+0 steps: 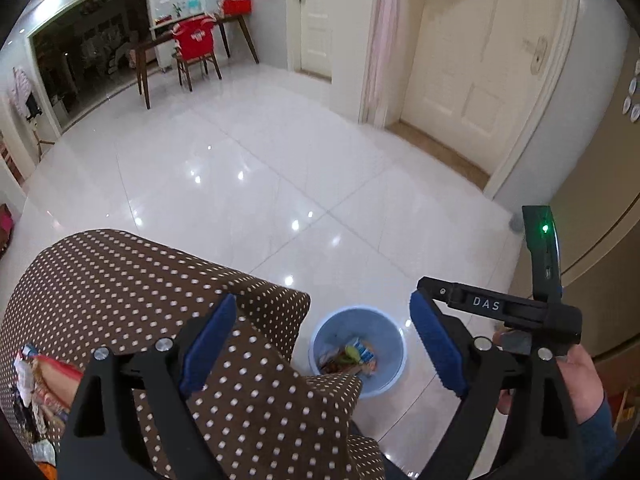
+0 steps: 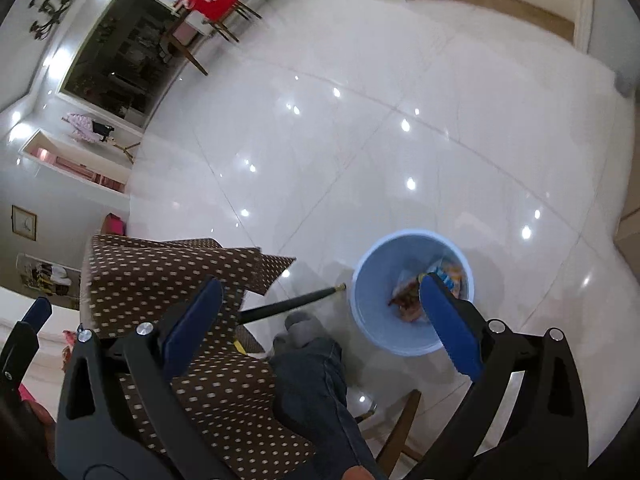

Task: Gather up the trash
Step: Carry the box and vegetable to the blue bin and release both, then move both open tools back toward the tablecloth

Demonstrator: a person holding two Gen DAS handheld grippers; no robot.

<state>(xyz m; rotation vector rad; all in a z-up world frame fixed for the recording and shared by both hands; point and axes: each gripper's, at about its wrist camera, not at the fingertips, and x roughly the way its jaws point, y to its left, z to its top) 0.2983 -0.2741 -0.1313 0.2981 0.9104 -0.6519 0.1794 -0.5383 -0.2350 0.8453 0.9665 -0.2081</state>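
Note:
A light blue trash bin (image 1: 357, 354) stands on the white floor beside the table; it holds several colourful wrappers (image 1: 352, 356). It also shows in the right wrist view (image 2: 384, 308), with wrappers (image 2: 412, 296) inside. My left gripper (image 1: 324, 340) is open and empty, high above the table edge and the bin. My right gripper (image 2: 320, 312) is open and empty, above the bin; its right finger overlaps the bin's rim in view. The right gripper's body (image 1: 520, 312) shows at the right of the left wrist view, held by a hand.
A table with a brown polka-dot cloth (image 1: 120, 300) fills the lower left; more wrappers and clutter (image 1: 32, 384) lie at its left edge. The person's leg (image 2: 316, 368) and a wooden chair (image 2: 400, 432) are below. Doors (image 1: 472, 64) and a desk with chair (image 1: 196, 48) stand far off.

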